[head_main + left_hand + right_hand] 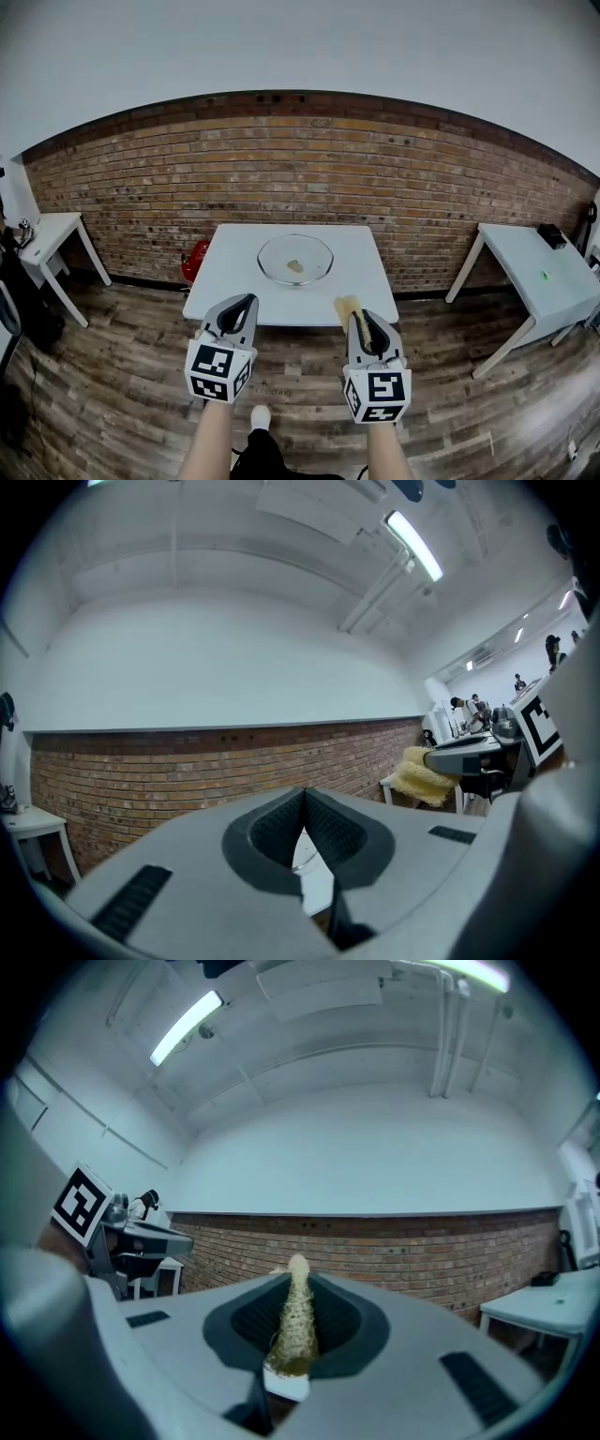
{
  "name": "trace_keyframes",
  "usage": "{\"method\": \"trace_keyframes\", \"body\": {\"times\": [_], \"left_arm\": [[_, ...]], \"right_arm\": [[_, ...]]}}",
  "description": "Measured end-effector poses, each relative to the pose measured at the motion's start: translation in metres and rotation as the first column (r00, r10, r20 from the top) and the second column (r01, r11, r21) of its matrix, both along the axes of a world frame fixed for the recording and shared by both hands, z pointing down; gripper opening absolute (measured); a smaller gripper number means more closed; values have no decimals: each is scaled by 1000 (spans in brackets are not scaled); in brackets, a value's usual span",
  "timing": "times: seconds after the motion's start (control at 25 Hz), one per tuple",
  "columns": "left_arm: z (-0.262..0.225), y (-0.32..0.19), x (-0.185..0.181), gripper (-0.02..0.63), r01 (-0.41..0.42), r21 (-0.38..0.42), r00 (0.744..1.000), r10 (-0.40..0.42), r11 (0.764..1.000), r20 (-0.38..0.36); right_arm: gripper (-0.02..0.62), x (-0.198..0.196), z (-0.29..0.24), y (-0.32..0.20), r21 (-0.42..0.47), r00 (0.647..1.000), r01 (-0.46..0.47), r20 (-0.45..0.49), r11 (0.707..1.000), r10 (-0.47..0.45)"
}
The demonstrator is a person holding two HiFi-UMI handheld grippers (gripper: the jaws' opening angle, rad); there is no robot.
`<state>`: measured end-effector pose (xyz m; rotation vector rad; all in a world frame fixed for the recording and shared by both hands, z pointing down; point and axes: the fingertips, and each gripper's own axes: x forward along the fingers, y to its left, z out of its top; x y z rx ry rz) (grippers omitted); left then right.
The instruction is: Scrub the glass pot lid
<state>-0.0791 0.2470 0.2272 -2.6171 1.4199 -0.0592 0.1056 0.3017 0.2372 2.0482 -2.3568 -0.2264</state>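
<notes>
Forearms: both reach up from the bottom edge of the head view, each carrying a gripper held level over the wooden floor [122, 394], short of the table.
Left gripper [247, 303]: lower centre-left. Its own view shows the dark pads [323, 829] pressed together with nothing between them.
Right gripper [362, 323]: lower centre-right, clamped on a yellow sponge [348, 306]. In its own view the sponge [295, 1321] stands as a thin upright strip squeezed between the pads, its end poking out past the tips.
Table [366, 281]: white, at the centre of the head view, just beyond both grippers.
Lid [295, 260]: clear and round, lying flat on the middle of the table, well apart from both grippers. There is a tan spot at its centre, probably the knob, though I cannot tell which face is up.
Red thing [195, 261]: low, behind the table's left edge; too small to name.
Wall [141, 187]: brick, behind the table; a white side table [553, 281] stands at the right edge and another at the far left.
Step in hand: closing in on the table, by my reading; scrubbing has not begun.
Doing it well: bring the sponge's free end down flat on the glass so the pads never touch it. The lid will likely slide on the smooth top, so open the left gripper and pin or pinch the rim first, then scrub in short strokes from centre to rim.
Risk: pressing near the rim could tip the lid or skid it off the table.
</notes>
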Motion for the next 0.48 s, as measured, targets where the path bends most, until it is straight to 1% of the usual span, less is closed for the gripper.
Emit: {"method": "trace_keyframes", "body": {"times": [0.28,0.48], "left_arm": [[13,-66,-10,11,3,-25,1000,-2,1000,6],[19,-121,-10,11,-12,-44,1000,13,999,12]], "right_arm": [[58,-4,8,-64,-9,1000,-8,11,1000,8],[58,-8,14,-119,-31,1000,-20,7,999,20]]}}
